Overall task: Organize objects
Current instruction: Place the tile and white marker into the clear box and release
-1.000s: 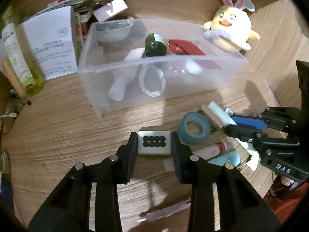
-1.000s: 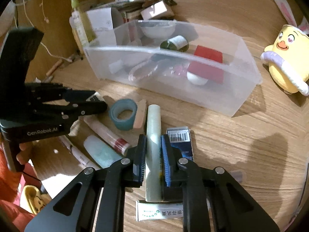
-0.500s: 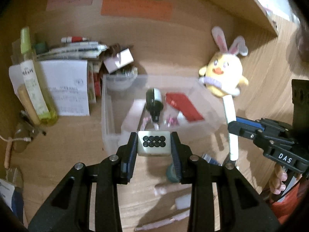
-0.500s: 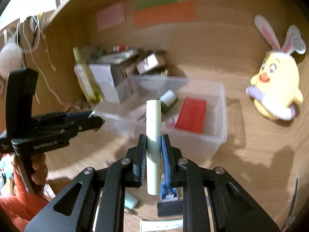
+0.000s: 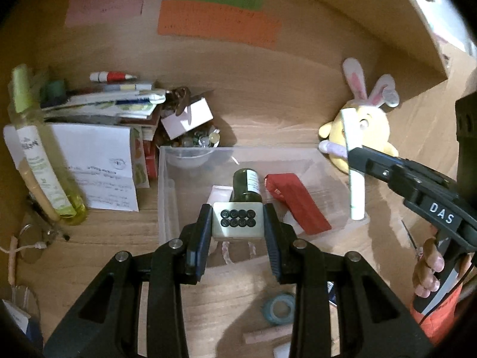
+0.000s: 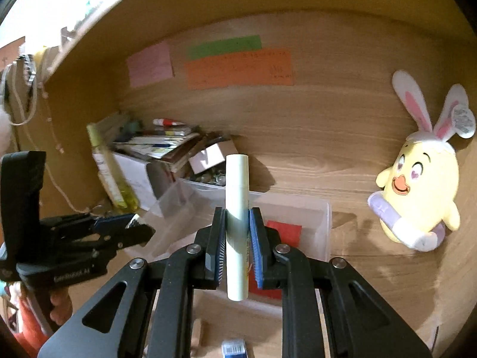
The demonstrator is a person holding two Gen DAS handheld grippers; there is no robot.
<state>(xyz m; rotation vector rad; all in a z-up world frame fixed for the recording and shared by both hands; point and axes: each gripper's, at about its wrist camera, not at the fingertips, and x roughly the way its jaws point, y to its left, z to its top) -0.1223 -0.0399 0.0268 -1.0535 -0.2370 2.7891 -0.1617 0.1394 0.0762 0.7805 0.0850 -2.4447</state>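
Observation:
My left gripper (image 5: 238,223) is shut on a white mahjong tile (image 5: 238,220) with black dots and holds it above the near wall of the clear plastic bin (image 5: 167,191). The bin holds a dark green bottle (image 5: 246,183), a red packet (image 5: 295,201) and a beaded ring. My right gripper (image 6: 237,232) is shut on a pale green tube (image 6: 237,223), held upright in the air over the bin's (image 6: 326,226) right side. In the left wrist view the right gripper (image 5: 357,158) and the tube (image 5: 354,164) show at the right.
A yellow bunny plush (image 6: 417,200) sits right of the bin. Boxes, papers and a yellow-green bottle (image 5: 44,164) crowd the left back. A teal tape roll (image 5: 280,308) and small items lie on the wooden desk (image 5: 104,238) in front. Coloured notes hang on the back wall.
Both grippers have lifted off the desk with their objects and moved forward over the bin. The tube has gone from lying flat to upright in the air.

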